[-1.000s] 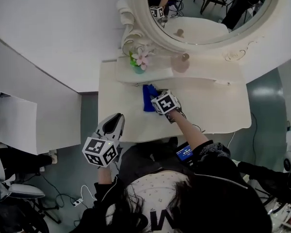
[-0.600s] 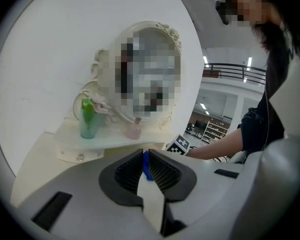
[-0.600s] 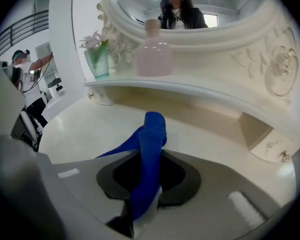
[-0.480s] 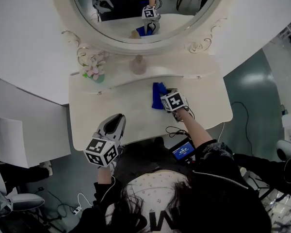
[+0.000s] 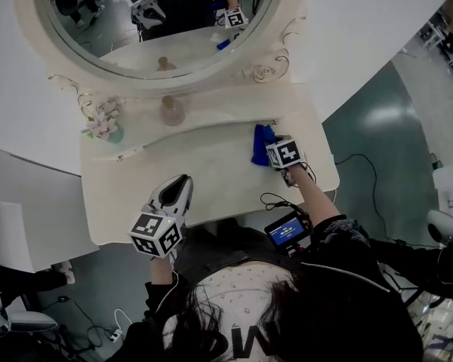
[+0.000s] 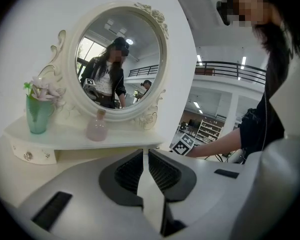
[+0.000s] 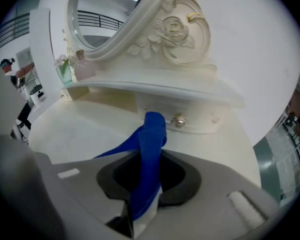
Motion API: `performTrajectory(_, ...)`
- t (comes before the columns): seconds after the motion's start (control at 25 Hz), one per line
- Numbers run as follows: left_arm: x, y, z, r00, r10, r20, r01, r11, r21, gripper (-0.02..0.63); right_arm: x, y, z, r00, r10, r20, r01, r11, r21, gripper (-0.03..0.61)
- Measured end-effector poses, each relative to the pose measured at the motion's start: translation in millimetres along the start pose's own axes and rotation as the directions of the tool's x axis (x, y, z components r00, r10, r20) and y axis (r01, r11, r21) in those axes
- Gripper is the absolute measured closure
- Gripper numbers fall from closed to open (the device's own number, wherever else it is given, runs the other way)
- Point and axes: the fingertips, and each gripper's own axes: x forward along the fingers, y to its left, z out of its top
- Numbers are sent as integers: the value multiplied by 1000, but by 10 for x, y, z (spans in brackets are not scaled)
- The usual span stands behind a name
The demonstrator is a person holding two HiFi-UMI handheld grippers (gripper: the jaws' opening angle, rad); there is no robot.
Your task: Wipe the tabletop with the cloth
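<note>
My right gripper (image 5: 274, 151) is shut on a blue cloth (image 5: 261, 142) and presses it on the cream tabletop (image 5: 211, 173) near the right end, just in front of the raised shelf. In the right gripper view the cloth (image 7: 151, 143) stands folded up between the jaws of that gripper (image 7: 149, 176), close to a small drawer knob (image 7: 178, 121). My left gripper (image 5: 180, 186) hovers over the table's front edge at the left. In its own view this gripper (image 6: 146, 159) has its jaws together with nothing between them.
An oval mirror (image 5: 160, 13) stands behind a raised shelf (image 5: 211, 111). The shelf carries a green vase of flowers (image 5: 106, 127) and a pink bottle (image 5: 171, 110). A cable and a small screen device (image 5: 287, 231) hang off the front edge. The table's right edge (image 5: 331, 173) is near the cloth.
My right gripper has slid the cloth rightward along the tabletop, from the middle toward the right end. The left gripper has stayed shut at the front edge.
</note>
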Motion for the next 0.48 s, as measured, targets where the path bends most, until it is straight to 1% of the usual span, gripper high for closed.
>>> performTrajectory(0.24,272,-196,31,1000,-14,-3,14,1000,15,600,-207,-860,-310,996,-92,-13,93,991,96,495)
performTrajectory(0.48,316,-252,41,1000,0,-12,0,1000,26,600,-428,-1528,-641,984,-175,-37,179,964,196,494)
